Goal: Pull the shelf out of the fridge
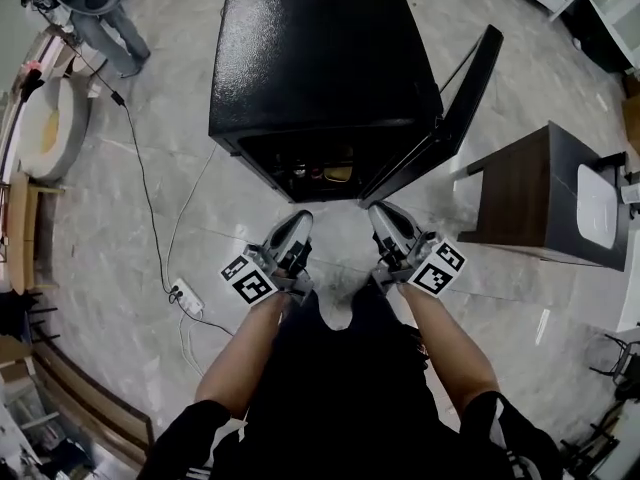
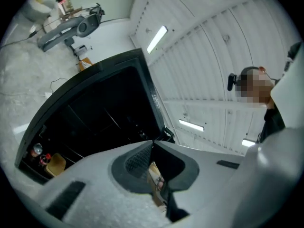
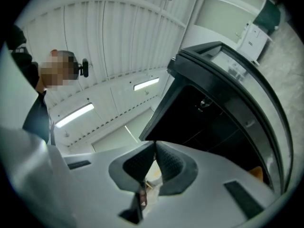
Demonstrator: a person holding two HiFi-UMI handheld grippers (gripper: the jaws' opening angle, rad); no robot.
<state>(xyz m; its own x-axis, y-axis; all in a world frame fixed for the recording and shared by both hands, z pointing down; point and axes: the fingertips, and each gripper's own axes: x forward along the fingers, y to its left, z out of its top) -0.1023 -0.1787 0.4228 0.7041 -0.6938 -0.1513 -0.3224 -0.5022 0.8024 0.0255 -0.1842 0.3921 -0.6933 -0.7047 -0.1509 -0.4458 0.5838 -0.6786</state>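
One fridge (image 1: 320, 68) stands at 12 o'clock, door (image 1: 440, 118) open toward 2, shelf (image 2: 99, 113) inside, not yet pulled. Left gripper (image 1: 293, 228) at 7 and right gripper (image 1: 386, 222) at 5, both pressed together, empty. Approach step, likely; next: spread jaws, reach in

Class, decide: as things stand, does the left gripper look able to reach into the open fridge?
Probably yes. The fridge has its door swung open, the left gripper hangs just before the opening and nothing stands between them. Its jaws are shut, so they must open to grip.
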